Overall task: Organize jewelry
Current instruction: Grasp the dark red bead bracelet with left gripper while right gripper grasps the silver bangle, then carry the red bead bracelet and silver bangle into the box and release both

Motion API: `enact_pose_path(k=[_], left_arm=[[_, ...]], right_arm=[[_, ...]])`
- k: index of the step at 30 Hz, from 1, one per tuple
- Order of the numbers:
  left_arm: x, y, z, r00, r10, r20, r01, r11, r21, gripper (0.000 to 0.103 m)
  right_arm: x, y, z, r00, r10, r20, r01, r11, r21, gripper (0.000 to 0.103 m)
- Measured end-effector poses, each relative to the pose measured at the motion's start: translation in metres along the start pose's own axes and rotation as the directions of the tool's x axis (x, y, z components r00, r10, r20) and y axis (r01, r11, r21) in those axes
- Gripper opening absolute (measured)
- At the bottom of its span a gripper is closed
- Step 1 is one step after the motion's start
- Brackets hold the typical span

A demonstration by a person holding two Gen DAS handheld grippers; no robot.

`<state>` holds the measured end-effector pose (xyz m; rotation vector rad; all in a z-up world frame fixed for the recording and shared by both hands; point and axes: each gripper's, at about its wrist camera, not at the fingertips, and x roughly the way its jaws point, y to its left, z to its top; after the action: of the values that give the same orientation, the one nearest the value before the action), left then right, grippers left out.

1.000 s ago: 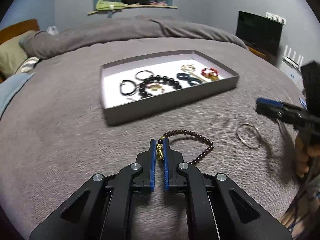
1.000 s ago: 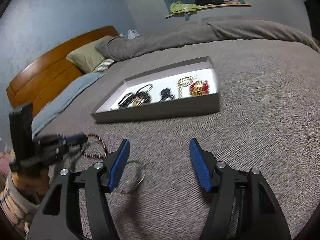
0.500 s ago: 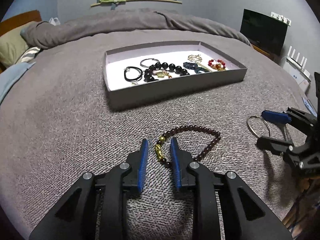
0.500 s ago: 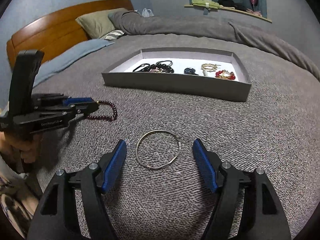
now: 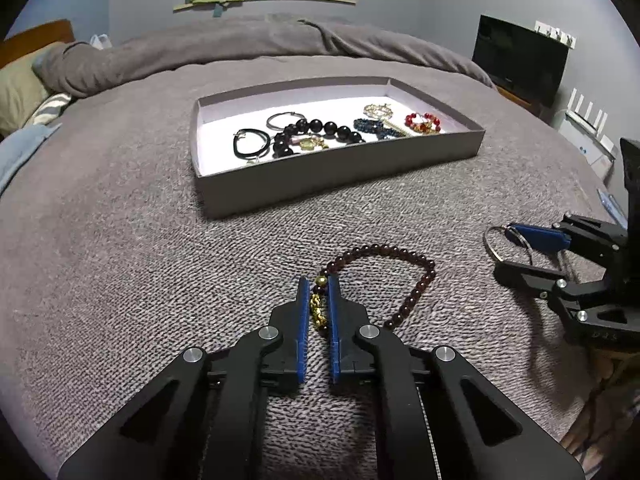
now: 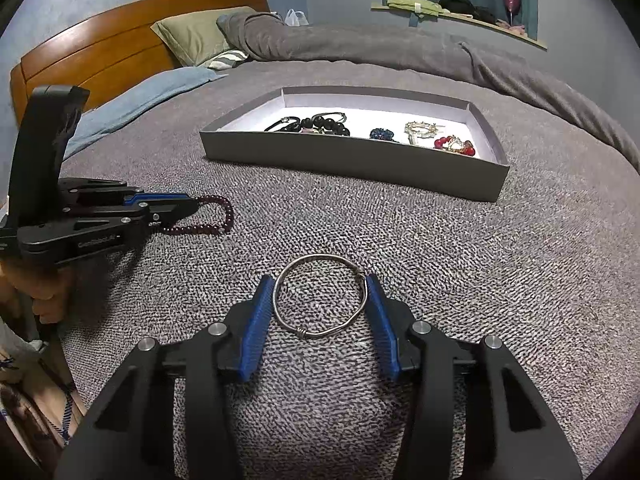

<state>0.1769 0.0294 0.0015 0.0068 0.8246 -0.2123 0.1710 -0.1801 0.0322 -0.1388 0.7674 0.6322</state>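
Observation:
A dark red bead bracelet (image 5: 404,268) with gold beads lies on the grey bedspread. My left gripper (image 5: 319,292) is shut on its gold-bead section; it also shows in the right wrist view (image 6: 188,204). A thin silver wire bangle (image 6: 320,296) lies flat between the blue pads of my right gripper (image 6: 320,292), which touch its two sides. In the left wrist view the right gripper (image 5: 516,252) sits at the bangle (image 5: 496,242). A grey tray (image 5: 340,172) with several jewelry pieces stands beyond.
The tray (image 6: 360,156) holds black bead bracelets, a blue piece, a gold piece and a red bead piece. A folded grey duvet (image 5: 248,48) and pillows (image 6: 196,36) lie behind it. A wooden headboard (image 6: 100,52) is at the left. A dark screen (image 5: 520,60) stands to the right.
My left gripper opened a little half a second ago and has closed again on the gold beads. My right gripper has come down around the silver bangle and narrowed onto its sides.

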Motion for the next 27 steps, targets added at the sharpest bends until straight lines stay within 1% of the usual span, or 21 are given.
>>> enact_pose_path(k=[6,13,19,27], left_arm=[[-0.020,-0.002,0.014,0.997,-0.056,0.052,0.057,0.998,-0.019,0.008],[-0.035,-0.007,0.031,0.993,-0.078,0.091,0.079,0.997,-0.012,0.007],[-0.046,-0.016,0.047,0.989,-0.072,0.131,0.069,0.997,0.030,0.007],[-0.051,-0.014,0.074,0.982,-0.068,0.178,0.063,0.997,0.035,0.007]], right_arm=[[-0.008,-0.006,0.006,0.999,0.014,0.033,-0.015,1.000,0.025,0.046],[-0.013,-0.011,0.018,0.998,0.002,0.063,-0.003,1.000,0.023,0.046],[-0.016,-0.020,0.033,0.996,-0.008,0.087,0.006,1.000,0.026,0.046],[-0.018,-0.028,0.061,0.992,-0.016,0.126,0.016,1.000,0.001,0.046]])
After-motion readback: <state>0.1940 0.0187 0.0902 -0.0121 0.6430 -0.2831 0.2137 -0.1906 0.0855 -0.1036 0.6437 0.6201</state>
